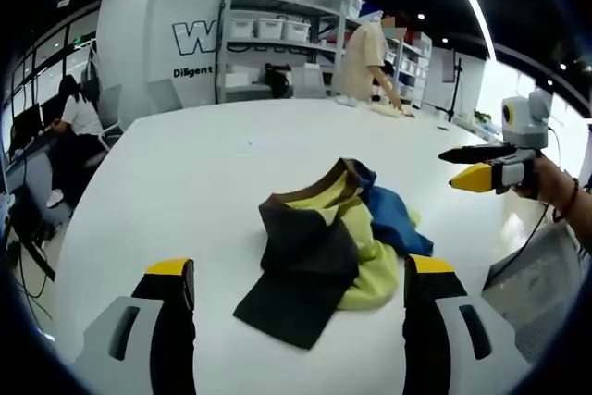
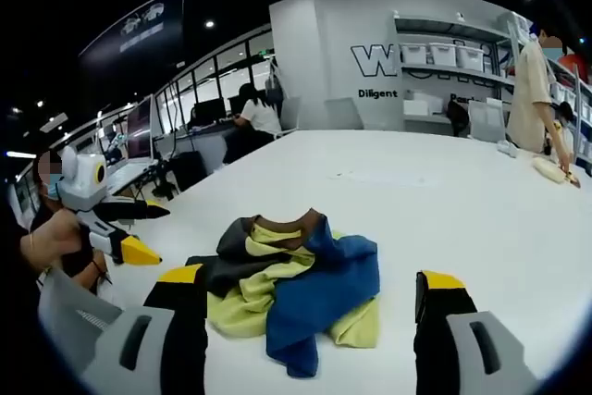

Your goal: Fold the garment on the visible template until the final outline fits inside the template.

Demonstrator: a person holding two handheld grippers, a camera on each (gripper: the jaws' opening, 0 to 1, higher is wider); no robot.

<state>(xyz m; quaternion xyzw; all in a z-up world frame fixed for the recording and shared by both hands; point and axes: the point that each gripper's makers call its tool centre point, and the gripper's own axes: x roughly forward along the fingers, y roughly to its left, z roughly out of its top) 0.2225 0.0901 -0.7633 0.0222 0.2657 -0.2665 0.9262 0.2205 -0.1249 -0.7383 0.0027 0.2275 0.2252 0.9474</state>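
Note:
A crumpled garment [image 1: 335, 245] in dark grey, yellow-green and blue with a brown collar lies bunched on the white table [image 1: 213, 164]. In the left gripper view my left gripper [image 1: 301, 293] stands open just before the garment, nothing between its jaws. The right gripper [image 1: 481, 166] enters from the right, held above the table, apart from the garment. In the right gripper view the garment [image 2: 296, 289] lies between the open jaws of my right gripper [image 2: 310, 298], its blue part nearest. The left gripper [image 2: 125, 228] shows at the left, held by a hand.
A person [image 1: 370, 57] stands at the table's far side beside shelving [image 1: 277, 39] with white bins. Another person [image 1: 74, 127] sits at a desk off the left edge. A grey flat object [image 1: 532, 275] lies at the table's right edge.

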